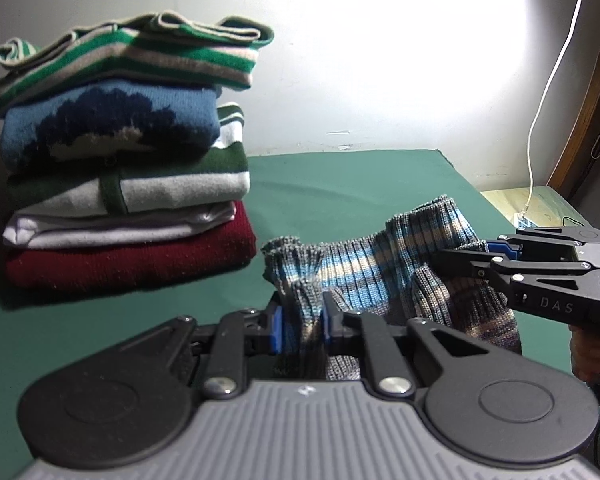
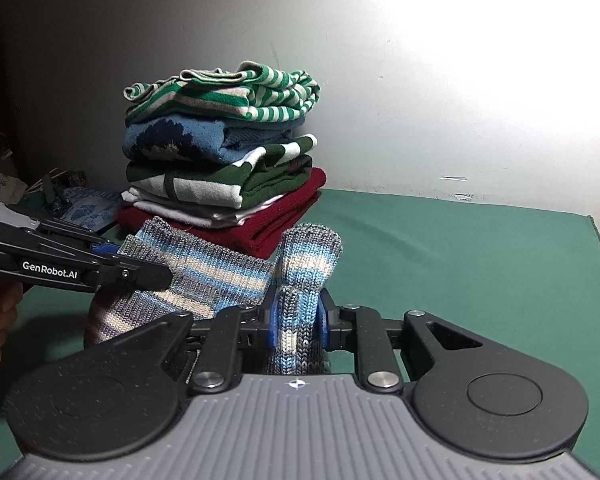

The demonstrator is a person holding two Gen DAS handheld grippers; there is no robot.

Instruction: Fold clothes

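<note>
Now the left gripper (image 1: pixel 300 322) is clamped on a bunched fold of the striped knit sweater (image 1: pixel 364 276), blue pads pinching it from both sides. Likewise the right gripper (image 2: pixel 298 320) is closed on another fold of that sweater (image 2: pixel 204 276), which hangs between the two just above the green table cover (image 1: pixel 340 184). Behind the sweater, near it, stands the stack of folded clothes (image 1: pixel 124 160), red one lowest.

A plain white wall (image 2: pixel 420 100) stands behind a table (image 2: pixel 460 264) covered in green cloth. Strong light washes out the wall's upper right. A white cable (image 1: pixel 548 92) hangs beside a brown wooden frame (image 1: pixel 588 100).
</note>
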